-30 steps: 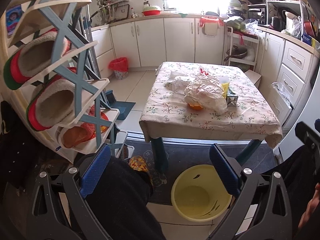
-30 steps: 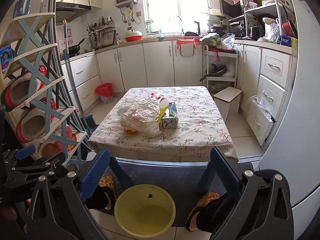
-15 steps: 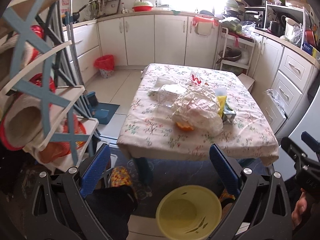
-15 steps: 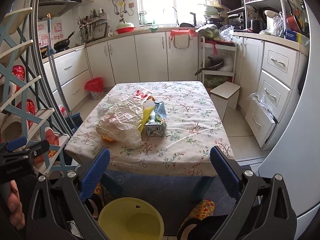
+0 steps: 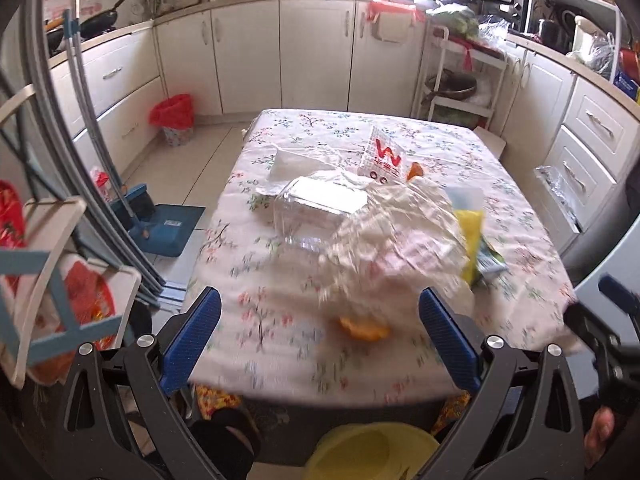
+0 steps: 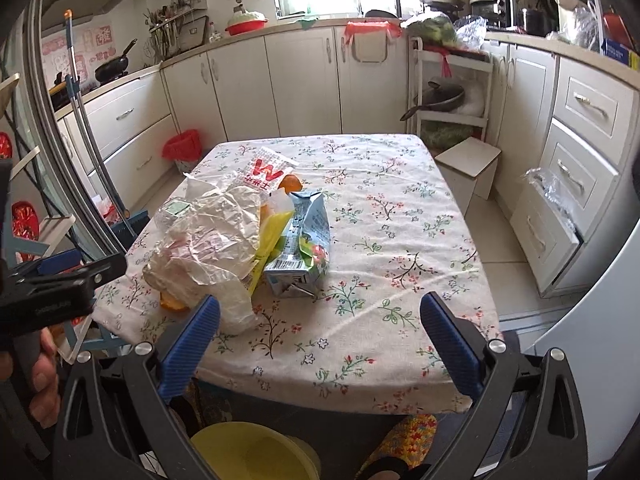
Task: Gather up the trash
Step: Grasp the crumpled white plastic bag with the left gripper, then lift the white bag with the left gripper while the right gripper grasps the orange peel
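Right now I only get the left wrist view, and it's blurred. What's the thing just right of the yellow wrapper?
Observer: A blue drink carton, lying on its side against the yellow wrapper.
Operator: Are the right tongs holding anything?
Observer: No. The right tongs are open and empty, over the table's near edge.
Operator: Any marking on the clear tub?
Observer: Yes, a green label on the end facing the table's left side.
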A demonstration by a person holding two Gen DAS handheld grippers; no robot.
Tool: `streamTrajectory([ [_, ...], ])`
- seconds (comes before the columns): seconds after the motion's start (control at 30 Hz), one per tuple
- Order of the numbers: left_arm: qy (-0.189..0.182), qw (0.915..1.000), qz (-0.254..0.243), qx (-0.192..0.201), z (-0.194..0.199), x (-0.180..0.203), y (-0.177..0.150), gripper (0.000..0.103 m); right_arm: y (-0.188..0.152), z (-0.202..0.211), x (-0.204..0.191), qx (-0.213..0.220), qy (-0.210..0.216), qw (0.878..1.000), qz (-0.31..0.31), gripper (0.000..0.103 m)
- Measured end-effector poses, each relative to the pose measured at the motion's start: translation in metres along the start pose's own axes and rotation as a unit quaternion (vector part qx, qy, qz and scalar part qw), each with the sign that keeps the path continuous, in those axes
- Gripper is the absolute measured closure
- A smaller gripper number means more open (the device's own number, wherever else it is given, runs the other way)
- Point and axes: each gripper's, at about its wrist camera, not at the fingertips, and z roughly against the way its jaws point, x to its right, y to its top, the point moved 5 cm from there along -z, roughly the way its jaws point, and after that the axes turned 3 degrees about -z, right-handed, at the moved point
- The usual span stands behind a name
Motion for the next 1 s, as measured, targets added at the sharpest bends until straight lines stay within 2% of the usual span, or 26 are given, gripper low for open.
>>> streamTrajectory([
  [0.13, -0.002, 0.9998, -0.012, -0.016, -0.032, 0.006, 0.016, 0.008, -0.002, -0.019, 0.002, -0.023, 0.004, 1.000, -0.015, 0.007],
  [0.23, -0.009, 0.9992, -0.021, -0.033, -0.056, 0.014, 0.024, 0.008, 0.002, -0.026, 0.002, -0.025, 0.005, 0.999, -0.021, 0.007],
  [0.3, -0.016, 0.9987, -0.021, -0.044, -0.069, 0.019, 0.026, 0.020, 0.004, -0.028, 0.002, -0.024, 0.008, 0.999, -0.029, 0.007],
  [0.37, -0.038, 0.9976, -0.011, -0.056, -0.079, 0.022, 0.027, 0.053, 0.003, -0.029, 0.002, -0.027, 0.010, 0.999, -0.032, 0.007],
  [0.43, -0.052, 0.9967, -0.001, -0.063, -0.082, 0.022, 0.026, 0.070, 0.002, -0.032, 0.003, -0.029, 0.010, 0.999, -0.031, 0.007],
  [0.53, -0.057, 0.9967, 0.009, -0.056, -0.076, 0.018, 0.026, 0.082, 0.001, -0.032, 0.004, -0.029, 0.010, 0.999, -0.033, 0.007],
  [0.67, -0.074, 0.9961, 0.035, -0.032, -0.055, 0.006, 0.029, 0.084, 0.002, -0.030, 0.005, -0.021, 0.010, 0.999, -0.038, 0.007],
  [0.73, -0.094, 0.9940, 0.054, -0.013, -0.040, -0.001, 0.031, 0.084, 0.002, -0.030, 0.005, -0.017, 0.009, 0.999, -0.036, 0.007],
  [0.9, -0.126, 0.9873, 0.088, 0.039, -0.002, -0.025, 0.038, 0.084, 0.000, -0.029, 0.002, -0.012, 0.011, 0.999, -0.032, 0.007],
  [1.0, -0.136, 0.9815, 0.125, 0.050, 0.006, -0.047, 0.039, 0.084, 0.001, -0.029, -0.002, -0.010, 0.016, 0.999, -0.030, 0.007],
])
